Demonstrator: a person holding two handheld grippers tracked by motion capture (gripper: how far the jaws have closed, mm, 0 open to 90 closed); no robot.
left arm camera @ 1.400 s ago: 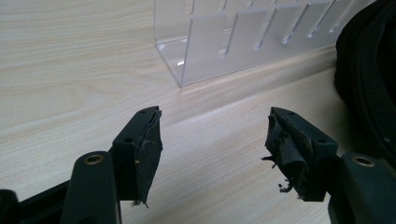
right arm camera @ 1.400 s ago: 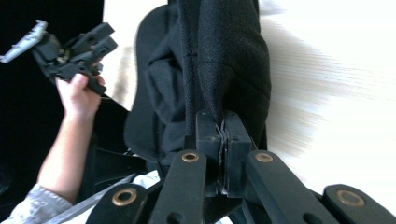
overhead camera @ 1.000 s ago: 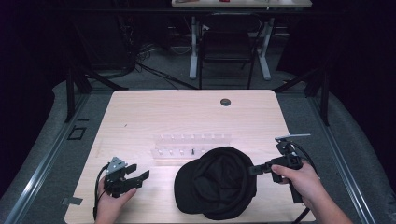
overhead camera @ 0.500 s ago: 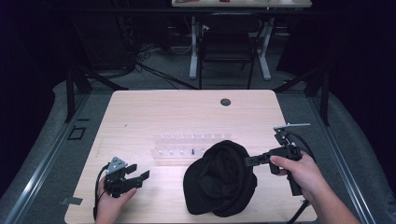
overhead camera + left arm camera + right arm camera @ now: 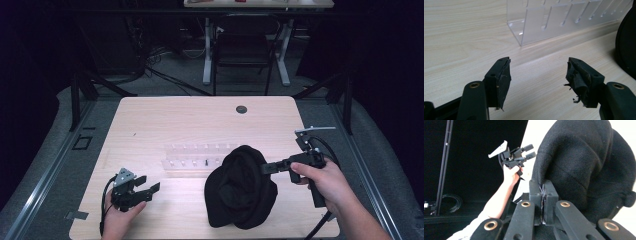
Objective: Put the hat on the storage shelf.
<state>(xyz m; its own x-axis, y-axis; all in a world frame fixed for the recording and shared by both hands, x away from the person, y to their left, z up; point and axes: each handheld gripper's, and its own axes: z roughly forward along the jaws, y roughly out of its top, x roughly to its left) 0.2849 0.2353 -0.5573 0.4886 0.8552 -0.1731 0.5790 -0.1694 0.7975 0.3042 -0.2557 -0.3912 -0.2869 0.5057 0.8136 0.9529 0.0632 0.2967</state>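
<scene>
We are lifting the cap (image 5: pixel 242 187) off the table (image 5: pixel 150 120) near its front edge, right gripper (image 5: pixel 267 168) clamped on its rim, crown now raised; left gripper (image 5: pixel 145 191) is waiting wide open, empty.

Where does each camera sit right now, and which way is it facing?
High view: above the person's side, looking forward and down on the light wooden table; both hands show, the left tool and the right tool.
Left gripper view: on the left tool, jaws apart, facing the clear acrylic slotted rack.
Right gripper view: on the right tool, shut on the black fabric cap; the other hand shows beyond.
Shared: all three show the cap.
</scene>
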